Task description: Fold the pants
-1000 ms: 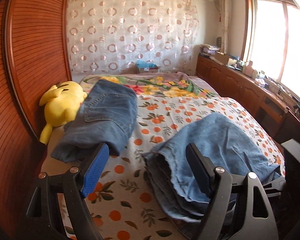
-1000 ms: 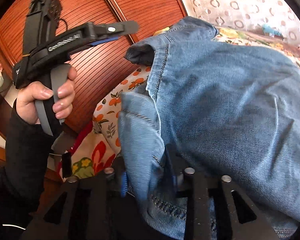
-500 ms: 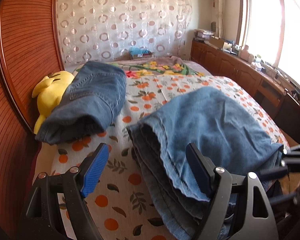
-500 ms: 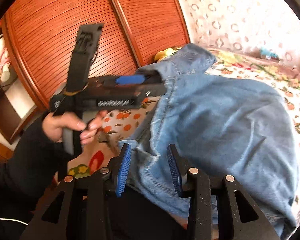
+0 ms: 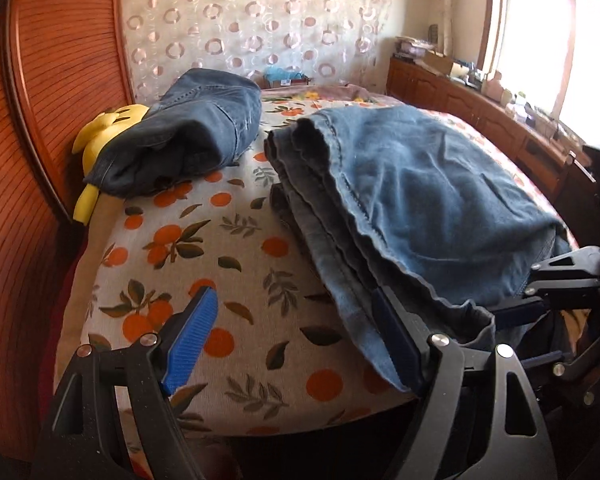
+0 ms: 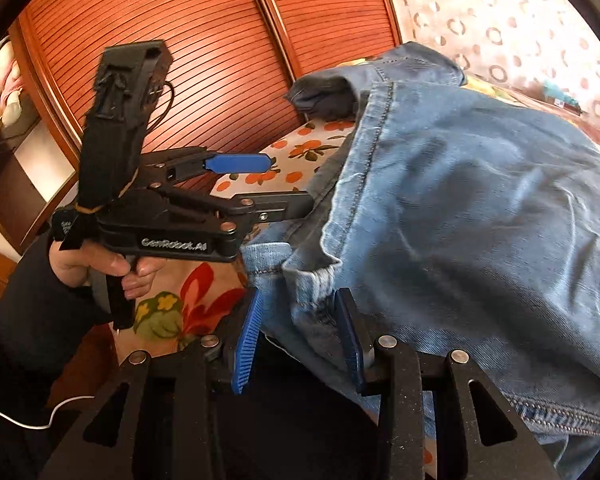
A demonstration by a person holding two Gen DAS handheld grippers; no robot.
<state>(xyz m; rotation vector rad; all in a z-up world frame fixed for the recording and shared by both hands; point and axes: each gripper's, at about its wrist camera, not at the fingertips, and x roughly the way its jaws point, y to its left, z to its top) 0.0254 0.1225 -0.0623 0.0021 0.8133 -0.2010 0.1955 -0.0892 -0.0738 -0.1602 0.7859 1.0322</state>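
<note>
The jaws of the left gripper [image 5: 296,332] are spread wide and grasp nothing; one blue pad [image 5: 190,342] is seen over bare bedspread, while the other lies against the near edge of the folded light-blue jeans [image 5: 412,192]. The jaws of the right gripper [image 6: 300,340] stand partly apart with a bunched corner of the same jeans [image 6: 460,208] between them. That cloth touches the inner face of the right-hand pad, and a gap is visible at the left-hand pad, so no clamping is shown.

The light-blue jeans are laid in several stacked layers on the bed [image 5: 204,256], at its near right part, with the layered hems turned toward the left gripper and one corner hanging over the near edge of the bed. A second, darker pair of jeans [image 5: 196,136] is seen folded on the same bed, farther back and to the left, well apart from the first. A yellow plush toy [image 5: 100,136] is partly covered by it, at the far left edge of the bed beside the slatted wooden panel [image 5: 32,120].

In the right wrist view the left gripper [image 6: 260,184] is shown held by a hand [image 6: 108,264] in a dark sleeve, at the near left of the bed. A patterned curtain [image 5: 252,32] hangs behind the bed, and a wooden cabinet [image 5: 480,116] runs along its right side under the window.
</note>
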